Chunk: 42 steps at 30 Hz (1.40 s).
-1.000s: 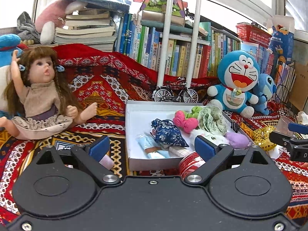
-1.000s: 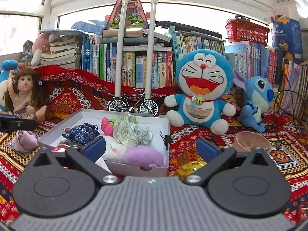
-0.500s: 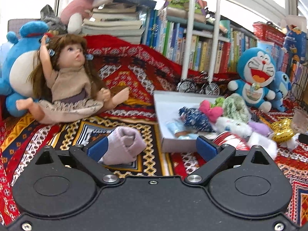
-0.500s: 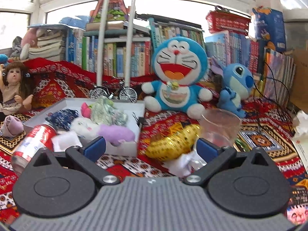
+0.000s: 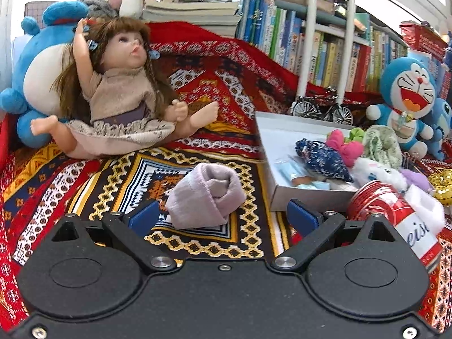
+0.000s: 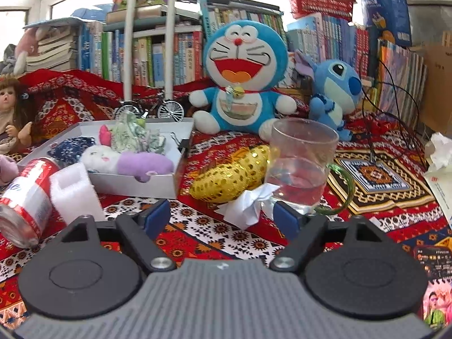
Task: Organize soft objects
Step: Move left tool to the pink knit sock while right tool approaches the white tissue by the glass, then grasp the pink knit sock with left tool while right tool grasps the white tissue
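**Two grippers low over the patterned cloth**

In my left wrist view, a red patterned cloth [image 5: 214, 90] covers the surface in front of a wall of books. A doll [image 5: 121, 96] sits at far left. A rolled lilac sock [image 5: 206, 195] lies on the cloth just ahead of my left gripper [image 5: 223, 217], whose jaws stand wide with the sock near the left finger but not pinched. To the right, a white box [image 5: 282, 195] holds small soft items, among them a navy pouch [image 5: 322, 158] and a pink bow [image 5: 343, 147]. A red can [image 5: 395, 214] lies on its side near the box's front corner.

In my right wrist view, the same cloth runs to a blue cat plush [image 6: 243, 79] and a blue alien plush [image 6: 333, 90] at the far side. My right gripper [image 6: 223, 217] has its jaws closing with nothing pressed between them. A crumpled tissue [image 6: 248, 203] lies just ahead, beside a gold sequin pouch [image 6: 234, 175] and a glass mug [image 6: 299, 166]. A white foam block [image 6: 75, 192] stands at near left.
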Tool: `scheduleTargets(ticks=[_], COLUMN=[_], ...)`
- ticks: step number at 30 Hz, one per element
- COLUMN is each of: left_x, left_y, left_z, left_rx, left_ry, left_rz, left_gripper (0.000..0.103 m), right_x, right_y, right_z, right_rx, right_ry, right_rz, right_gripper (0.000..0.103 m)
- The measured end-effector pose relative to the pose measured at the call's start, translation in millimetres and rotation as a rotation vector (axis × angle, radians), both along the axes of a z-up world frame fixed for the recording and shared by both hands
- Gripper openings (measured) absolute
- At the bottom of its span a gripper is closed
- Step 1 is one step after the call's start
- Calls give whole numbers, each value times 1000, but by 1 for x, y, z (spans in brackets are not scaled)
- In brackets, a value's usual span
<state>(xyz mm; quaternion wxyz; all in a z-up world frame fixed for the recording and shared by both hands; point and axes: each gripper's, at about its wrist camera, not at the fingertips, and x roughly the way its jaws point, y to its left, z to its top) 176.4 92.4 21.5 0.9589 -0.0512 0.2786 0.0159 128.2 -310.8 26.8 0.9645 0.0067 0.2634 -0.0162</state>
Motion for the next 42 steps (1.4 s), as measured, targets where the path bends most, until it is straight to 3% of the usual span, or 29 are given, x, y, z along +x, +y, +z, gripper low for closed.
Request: scheduleTargets(ticks=[5,10,20,28,31,32,42], left_x=[4,11,22,27,26,26,20], left_y=[4,2,1,6,7,7,9], left_z=[-5,-9,-18,-22,-22,-22,-16], left_rx=[-19,-19,-41,-51,-40,-36,-15], left_ry=[10,17,47,63,65,66,51], left_rz=[12,20,33,59,73,75,70], left_gripper=[95,95,88,67,51,50,29], right_x=[11,22,32,37,37,36,22], right_y=[-10,-16,-14,-17,-19,-20,-22], right_z=[-7,-11,-16,-17,-18,-19,-11], right_rx=[77,124,120,117,125,126,136], right_ry=[51,73,86,105,113,116,92], right_rz=[-21,-42,-51,-60,-68,-74,-67], right_gripper=[61,61,55,49,39,36,35])
